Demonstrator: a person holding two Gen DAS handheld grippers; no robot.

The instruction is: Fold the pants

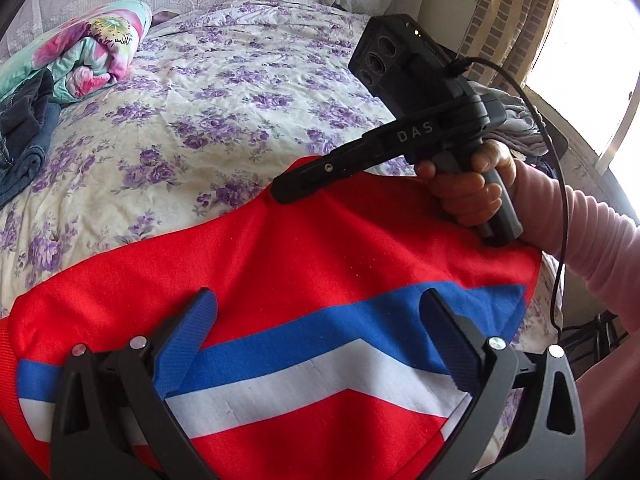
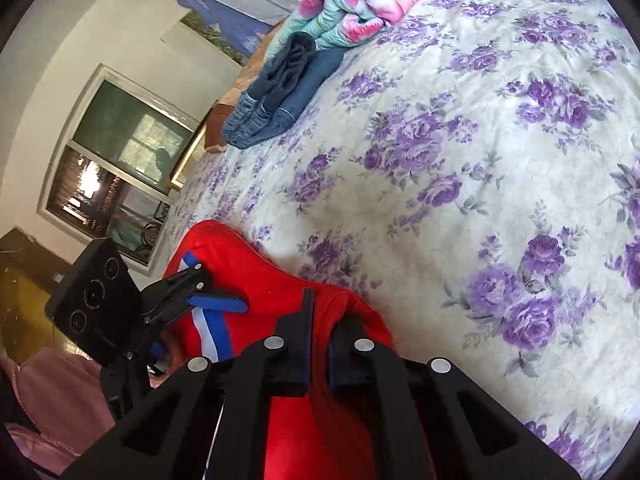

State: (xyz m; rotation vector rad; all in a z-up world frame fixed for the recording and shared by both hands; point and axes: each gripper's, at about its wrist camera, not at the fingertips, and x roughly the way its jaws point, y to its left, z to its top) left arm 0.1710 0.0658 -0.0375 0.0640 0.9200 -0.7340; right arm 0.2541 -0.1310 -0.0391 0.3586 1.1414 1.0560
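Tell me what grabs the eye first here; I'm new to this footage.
The bright red pants with a blue and white stripe, spread on the near part of the purple-flowered bedsheet. The right gripper pinches a red fold, while the left gripper hangs open above the stripe. A folded floral quilt and folded jeans sit at the far side.

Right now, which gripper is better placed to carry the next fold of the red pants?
Right, probably. The right gripper is shut on a raised edge of the red pants, ready to pull. The left gripper is open above the striped part, gripping nothing.
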